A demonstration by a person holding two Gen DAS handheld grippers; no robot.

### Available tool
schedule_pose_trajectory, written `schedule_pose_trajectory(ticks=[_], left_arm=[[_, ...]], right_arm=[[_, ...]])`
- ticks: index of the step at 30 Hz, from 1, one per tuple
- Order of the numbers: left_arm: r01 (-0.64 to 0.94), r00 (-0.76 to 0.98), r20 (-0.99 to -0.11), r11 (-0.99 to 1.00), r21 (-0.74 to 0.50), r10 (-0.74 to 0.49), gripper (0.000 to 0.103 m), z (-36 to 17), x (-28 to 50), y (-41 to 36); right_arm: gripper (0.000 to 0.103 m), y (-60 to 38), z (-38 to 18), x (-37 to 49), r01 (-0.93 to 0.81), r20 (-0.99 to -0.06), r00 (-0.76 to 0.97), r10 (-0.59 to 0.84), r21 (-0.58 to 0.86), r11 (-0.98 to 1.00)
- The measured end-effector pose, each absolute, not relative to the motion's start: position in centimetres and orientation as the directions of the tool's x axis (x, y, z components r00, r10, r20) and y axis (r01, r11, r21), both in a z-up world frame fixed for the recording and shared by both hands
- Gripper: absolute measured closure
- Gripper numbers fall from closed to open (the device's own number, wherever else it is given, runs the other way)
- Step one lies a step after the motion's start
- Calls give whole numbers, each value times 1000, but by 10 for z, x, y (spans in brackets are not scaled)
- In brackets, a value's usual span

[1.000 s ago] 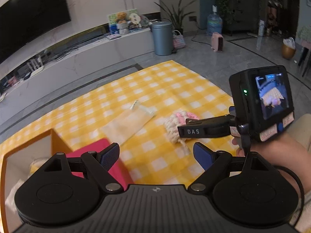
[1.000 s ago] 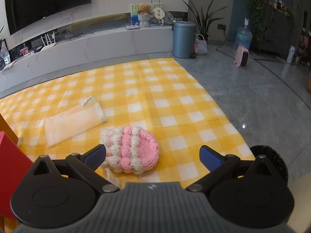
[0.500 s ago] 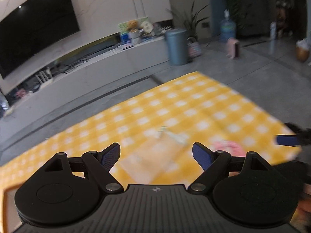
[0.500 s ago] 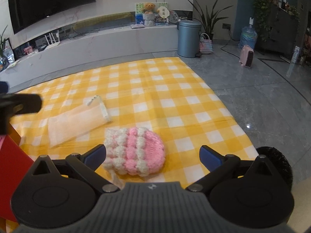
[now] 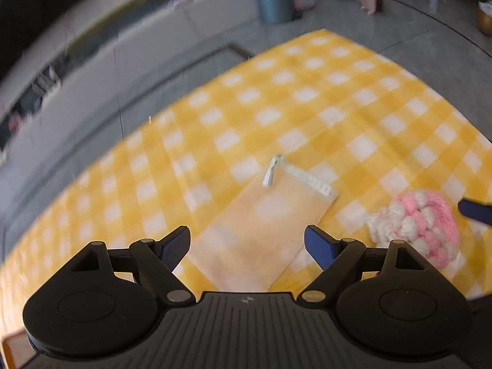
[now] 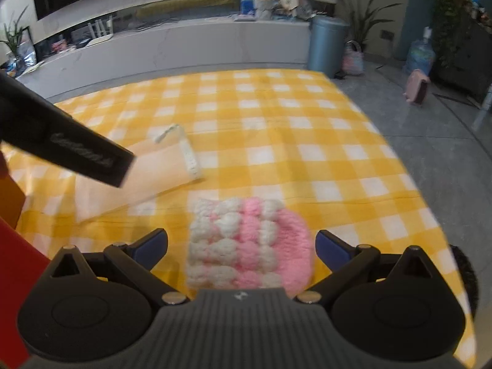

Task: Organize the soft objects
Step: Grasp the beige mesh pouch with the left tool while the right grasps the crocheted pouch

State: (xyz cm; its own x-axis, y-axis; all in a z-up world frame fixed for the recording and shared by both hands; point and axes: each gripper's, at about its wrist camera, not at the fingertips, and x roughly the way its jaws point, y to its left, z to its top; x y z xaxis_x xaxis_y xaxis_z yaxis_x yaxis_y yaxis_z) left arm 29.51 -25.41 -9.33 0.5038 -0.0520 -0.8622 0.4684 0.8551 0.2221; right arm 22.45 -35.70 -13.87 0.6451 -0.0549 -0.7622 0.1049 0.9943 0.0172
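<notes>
I have two soft things to pick up from the yellow checked cloth [image 6: 307,141], and I take the pink and white knitted hat [image 6: 249,243] as my landmark. My right gripper [image 6: 241,247] is low over the hat, with its two blue pads on either side of it. To do this step well, I think I should lower straight down until the pads are beside the thick middle of the hat, then close slowly, so that the wool is gathered and the cloth under it is not pinched too. The knit is loose and will squash, so I expect that a firm closing is needed.

My left gripper [image 5: 246,247] is over the flat beige pouch [image 5: 264,230], which lies just to the left of the hat and does not touch it. The pouch is thin, so I judge that I must press the tips down at one edge, maybe near its zipper end [image 5: 301,178], which lies farther from me than the hat.

Both of my jaws are spread wide. Neither holds anything. Whether the right pads touch the hat already, I cannot tell.
</notes>
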Motion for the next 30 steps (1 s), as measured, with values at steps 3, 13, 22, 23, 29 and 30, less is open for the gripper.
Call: schedule_pose_trajectory(ticks=[3, 13, 22, 23, 29, 30], left_arm=[[477, 406, -907, 873, 103, -115, 4, -96, 309, -247], [525, 249, -965, 849, 66, -79, 3, -120, 351, -261], [717, 236, -968, 688, 117, -81, 3, -136, 368, -279], [738, 221, -971, 667, 102, -96, 3, -139, 369, -281], [789, 123, -983, 615, 13, -138, 0, -153, 379, -277], [800, 117, -982, 600, 7, -145, 0, -154, 377, -276]], right_arm=[[3, -360, -147, 231, 125, -781, 622, -56, 29, 992], [3, -372, -166, 239, 155, -830, 550, -87, -1, 988], [3, -370, -164, 236, 143, -833, 546, -94, -18, 990], [3, -370, -164, 236, 141, -833, 545, -94, -20, 990], [3, -373, -164, 236, 139, -834, 544, -91, -17, 990], [3, -373, -164, 236, 138, -835, 543, -90, -17, 990]])
